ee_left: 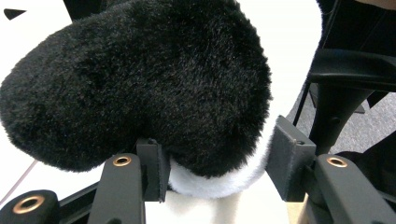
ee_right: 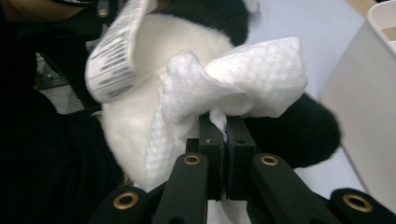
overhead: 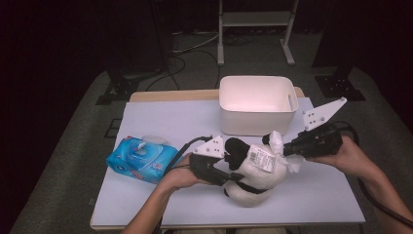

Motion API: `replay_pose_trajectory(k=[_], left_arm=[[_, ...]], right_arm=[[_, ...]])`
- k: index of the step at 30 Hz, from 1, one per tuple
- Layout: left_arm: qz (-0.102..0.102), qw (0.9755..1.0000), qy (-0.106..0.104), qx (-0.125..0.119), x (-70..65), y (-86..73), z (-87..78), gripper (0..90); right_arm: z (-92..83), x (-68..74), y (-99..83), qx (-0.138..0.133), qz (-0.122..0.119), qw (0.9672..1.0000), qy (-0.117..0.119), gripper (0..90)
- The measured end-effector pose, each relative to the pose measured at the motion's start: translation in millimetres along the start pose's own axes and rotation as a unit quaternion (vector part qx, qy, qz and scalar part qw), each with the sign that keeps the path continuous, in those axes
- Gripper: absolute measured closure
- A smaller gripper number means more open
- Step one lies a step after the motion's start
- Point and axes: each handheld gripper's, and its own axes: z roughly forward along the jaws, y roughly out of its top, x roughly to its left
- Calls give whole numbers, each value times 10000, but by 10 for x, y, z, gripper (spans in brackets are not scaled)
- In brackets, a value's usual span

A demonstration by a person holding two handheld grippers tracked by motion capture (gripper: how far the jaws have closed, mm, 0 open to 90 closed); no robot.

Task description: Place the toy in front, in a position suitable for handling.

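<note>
Right tool point(ee_right: 226, 140) is pressed tight on a white wipe point(ee_right: 243, 88), dabbing the plush panda point(overhead: 253, 170). Left tool point(ee_left: 219, 163) straddles its black limb (pads half spread, contact unclear) on the bench point(overhead: 160, 117).

A pale lavender counter point(overhead: 146, 122) with a wooden edge stands on grey carpet point(overhead: 63, 161). At twelve o'clock a white metal frame point(overhead: 255, 19) rises from the floor; black cables point(overhead: 185, 48) trail at eleven. The room beyond lies dark, light falling on the counter.
</note>
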Motion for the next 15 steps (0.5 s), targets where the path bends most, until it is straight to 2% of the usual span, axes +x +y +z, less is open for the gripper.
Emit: replay_pose_trajectory(k=[6, 9, 12, 15], left_arm=[[135, 9999, -45, 52, -2, 15, -18, 486], [30, 10000, 42, 3, 14, 12, -47, 492], [-46, 9999, 101, -7, 38, -3, -78, 508], [-101, 9999, 118, -4, 38, -1, -77, 511]], right_arm=[[13, -175, 104, 86, 78, 9997, -212, 869], [37, -212, 118, 159, 80, 9995, -254, 869], [56, -190, 78, 218, 97, 9995, -200, 869], [17, -141, 10, 107, 177, 9998, -49, 869]])
